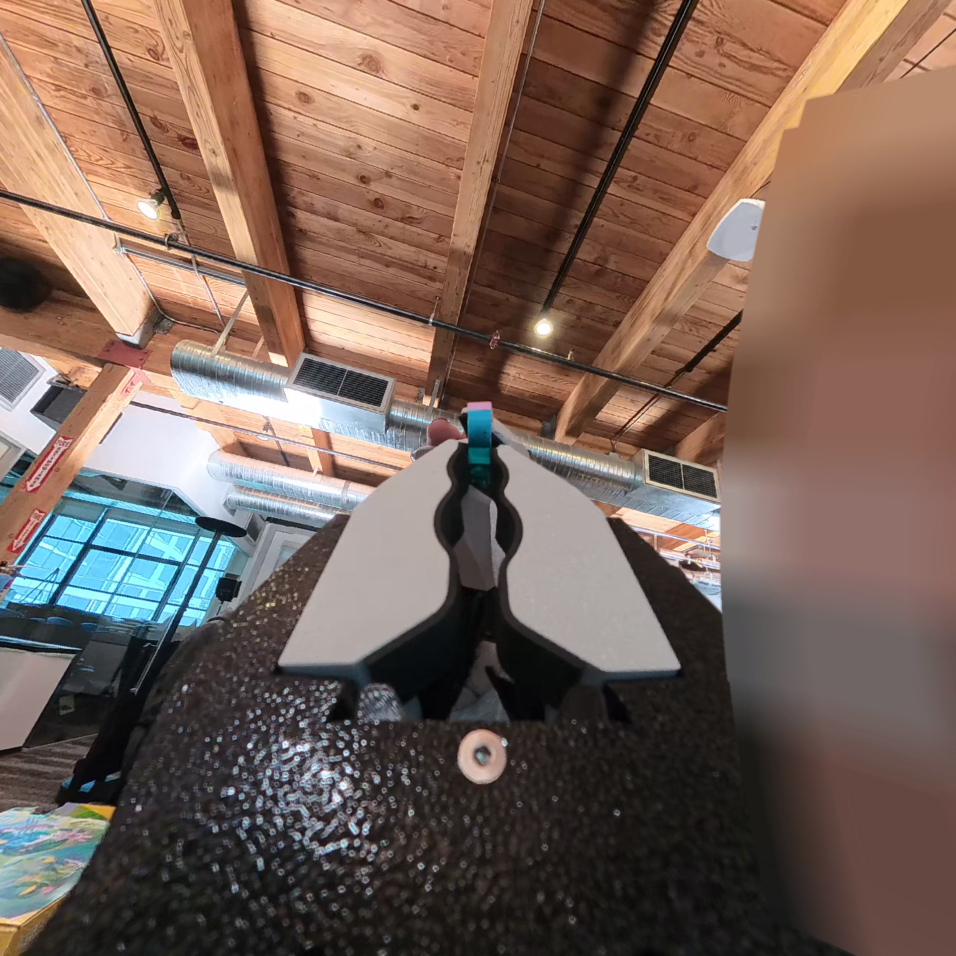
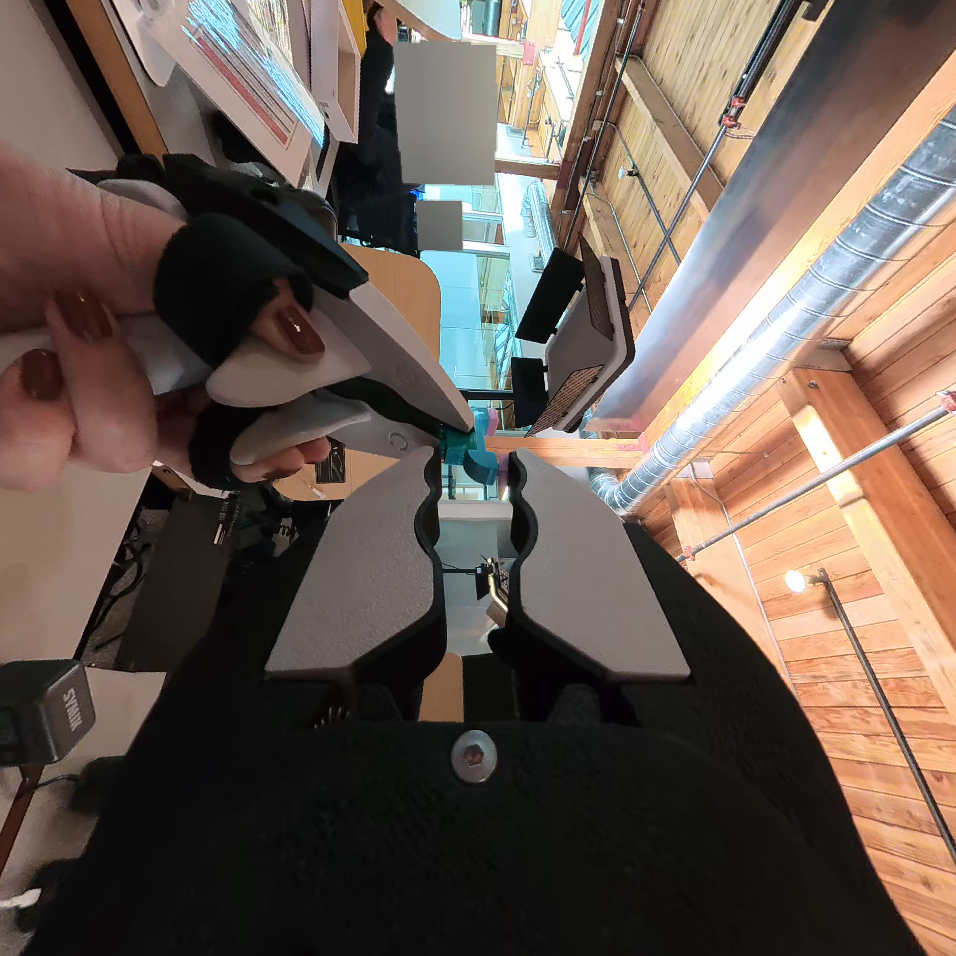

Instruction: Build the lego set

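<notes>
Wood-plank ceiling with beams, black pipes and silver ducts fills the left wrist view; both grippers are raised in open air, nothing close around the tips. Left gripper points up, jaws nearly pressed together, pinching a small lego assembly at the very tips: teal piece clamped in the gap, blue piece above it, pink bit on top. Most of the assembly pokes out past the tip edge. Large blurred patch covers that view's right side. Colourful box sits at the lower left corner.

Right wrist view is rolled sideways. Right gripper has its fingers spread, a clear gap between them, nothing gripped. Lego assembly sits just past its tips, roughly in line with the gap, held by the left gripper coming in from the left with a hand squeezing its handles. Whether the right fingertips touch the blue piece I can't tell. Desks and a screen lie well behind; a person stands far off.
</notes>
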The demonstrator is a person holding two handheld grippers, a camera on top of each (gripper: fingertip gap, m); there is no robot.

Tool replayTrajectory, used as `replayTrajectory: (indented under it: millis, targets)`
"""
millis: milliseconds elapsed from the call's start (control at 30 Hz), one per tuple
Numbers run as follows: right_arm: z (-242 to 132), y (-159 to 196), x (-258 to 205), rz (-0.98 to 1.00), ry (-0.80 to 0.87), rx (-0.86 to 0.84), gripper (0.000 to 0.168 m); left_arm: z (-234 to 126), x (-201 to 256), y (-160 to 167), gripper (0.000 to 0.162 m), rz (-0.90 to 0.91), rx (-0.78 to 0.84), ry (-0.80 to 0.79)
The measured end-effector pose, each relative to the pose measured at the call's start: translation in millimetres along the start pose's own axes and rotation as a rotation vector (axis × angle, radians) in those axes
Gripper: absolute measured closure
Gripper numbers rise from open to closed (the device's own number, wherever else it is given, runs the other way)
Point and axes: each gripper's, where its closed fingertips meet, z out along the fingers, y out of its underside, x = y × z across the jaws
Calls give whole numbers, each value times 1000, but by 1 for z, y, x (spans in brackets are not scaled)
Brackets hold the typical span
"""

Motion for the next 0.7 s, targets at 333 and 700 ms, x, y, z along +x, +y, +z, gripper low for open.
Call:
replayTrajectory:
  millis: [333, 700]
  targets:
    - [1, 2, -1, 46, -51, 0, 145, 0, -2, 0, 155, 56, 4, -36]
    - [-2, 1, -4, 51, -110, 35, 147, 0, -3, 1, 154, 48, 2, -29]
